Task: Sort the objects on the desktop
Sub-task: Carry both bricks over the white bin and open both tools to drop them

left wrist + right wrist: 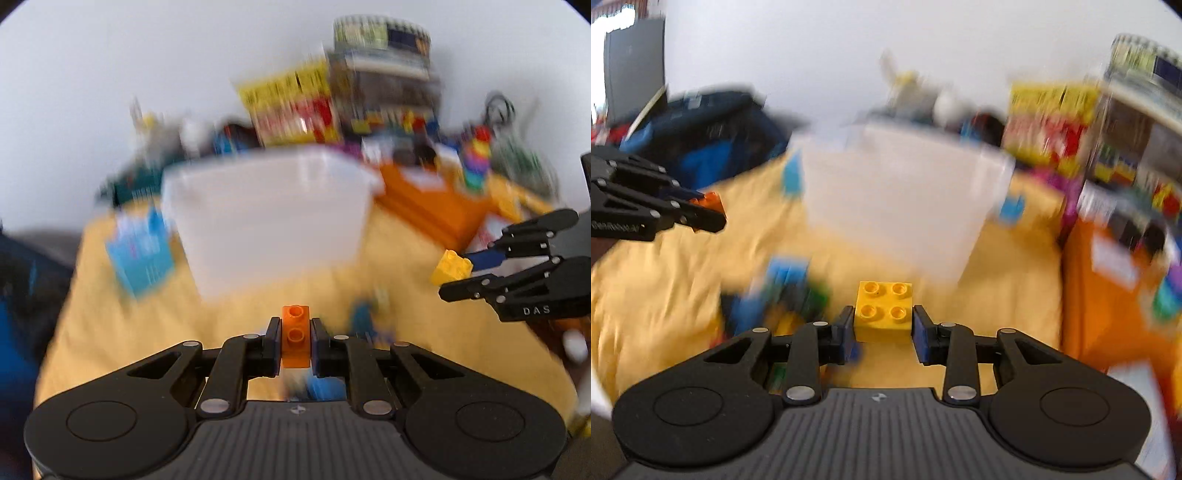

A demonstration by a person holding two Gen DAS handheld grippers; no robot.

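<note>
My left gripper [294, 334] is shut on a narrow orange two-stud brick [294, 339], held above the yellow cloth [110, 314]. My right gripper [884, 321] is shut on a yellow four-stud brick [884, 312]. Each gripper also shows in the other's view: the right gripper [452, 273] with the yellow brick [451, 266] at the right edge, the left gripper [713, 210] with the orange brick [709, 201] at the left. A translucent white bin [269, 218] stands ahead of both, also blurred in the right wrist view as the bin [897, 199].
Blurred loose bricks [783, 291] lie on the cloth below the grippers. A light blue box [142, 254] sits left of the bin. An orange box [432, 203] stands to the right. Yellow toy packaging [291, 107] and stacked boxes [388, 74] line the back.
</note>
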